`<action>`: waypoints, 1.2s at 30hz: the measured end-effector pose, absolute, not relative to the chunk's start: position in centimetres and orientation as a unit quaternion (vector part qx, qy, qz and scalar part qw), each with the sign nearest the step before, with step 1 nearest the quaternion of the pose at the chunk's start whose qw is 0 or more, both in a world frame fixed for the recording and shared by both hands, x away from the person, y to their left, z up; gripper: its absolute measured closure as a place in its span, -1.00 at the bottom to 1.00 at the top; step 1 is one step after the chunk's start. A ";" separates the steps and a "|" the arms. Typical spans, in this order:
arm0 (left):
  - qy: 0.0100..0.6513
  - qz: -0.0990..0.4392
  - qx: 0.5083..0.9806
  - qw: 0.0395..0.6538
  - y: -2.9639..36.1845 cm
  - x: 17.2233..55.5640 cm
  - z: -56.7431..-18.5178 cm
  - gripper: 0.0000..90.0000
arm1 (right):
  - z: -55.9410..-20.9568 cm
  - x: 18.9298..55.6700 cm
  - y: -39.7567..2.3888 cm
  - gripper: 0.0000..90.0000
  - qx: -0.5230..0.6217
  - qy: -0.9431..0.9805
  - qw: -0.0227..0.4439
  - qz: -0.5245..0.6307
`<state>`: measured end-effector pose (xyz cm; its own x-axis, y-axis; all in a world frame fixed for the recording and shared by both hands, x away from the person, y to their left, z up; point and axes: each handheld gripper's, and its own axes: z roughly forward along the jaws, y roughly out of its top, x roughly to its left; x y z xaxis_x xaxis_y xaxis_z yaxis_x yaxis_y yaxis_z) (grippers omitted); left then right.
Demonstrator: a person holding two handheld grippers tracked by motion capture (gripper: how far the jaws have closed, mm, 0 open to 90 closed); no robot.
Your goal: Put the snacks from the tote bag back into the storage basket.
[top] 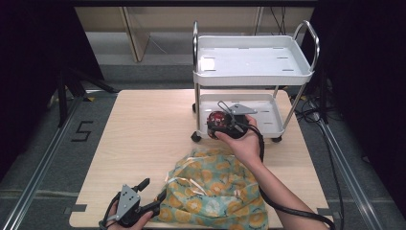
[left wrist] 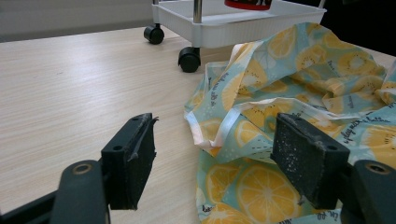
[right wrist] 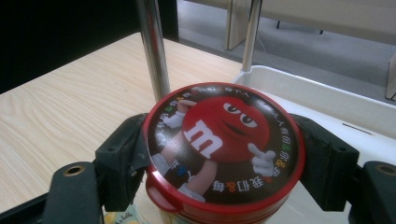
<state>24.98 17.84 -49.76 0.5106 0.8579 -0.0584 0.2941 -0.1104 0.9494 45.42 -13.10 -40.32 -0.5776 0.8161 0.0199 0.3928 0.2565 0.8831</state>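
- The counter [top: 143, 143] is a pale wood-grain top with rounded corners, standing on a grey carpeted floor [top: 28, 143]; a black "5" marking [top: 82, 130] lies on the floor to its left.
- Dark curtains close in the room on both sides, and pale wooden panels stand at the back.
- A small white two-tier cart [top: 253, 62] with chrome posts and black castors stands at the far right of the counter; its upper tray is bare.
- A crumpled teal cloth [top: 215, 191] printed with orange and lemon slices lies at the near edge of the counter, right of centre, with a pale ribbon trim along its hem.
- The left gripper [top: 148, 194], held in the person's left hand [top: 129, 221] at the near edge, has its fingers [left wrist: 133, 158] spread wide, released and gripping nothing. In the left gripper view one finger sits over bare wood and the other over the cloth's edge; whether that one touches the cloth cannot be told.
- The right gripper [top: 221, 122], in the person's right hand [top: 246, 141], is at the front of the cart's lower tray [top: 268, 120].
- Its fingers [right wrist: 123, 156] are clenched on the sides of a round red tin [right wrist: 224, 149]; the lid carries a red cartoon candy character with a white "m" and a ring of small lettering.
- The tin is upright, just beside a chrome post [right wrist: 153, 51] of the cart, over the lower tray's front-left corner.
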 end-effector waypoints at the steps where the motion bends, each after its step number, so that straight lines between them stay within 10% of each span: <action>1: 0.416 0.269 0.694 0.522 17.8 25.0 -49.8 -0.35 | -40.3 45.4 -13.1 -0.40 0.398 0.759 0.230 0.461; 36: 0.417 0.269 0.692 0.524 17.8 25.0 -49.8 -0.35 | -40.0 46.3 -12.5 -0.40 0.405 0.760 0.228 0.455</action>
<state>25.03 17.85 -49.83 0.5086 0.8585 -0.0651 0.2951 -0.1028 0.9499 46.27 -12.49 -39.95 -0.5679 0.8228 0.0228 0.4087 0.2578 0.8755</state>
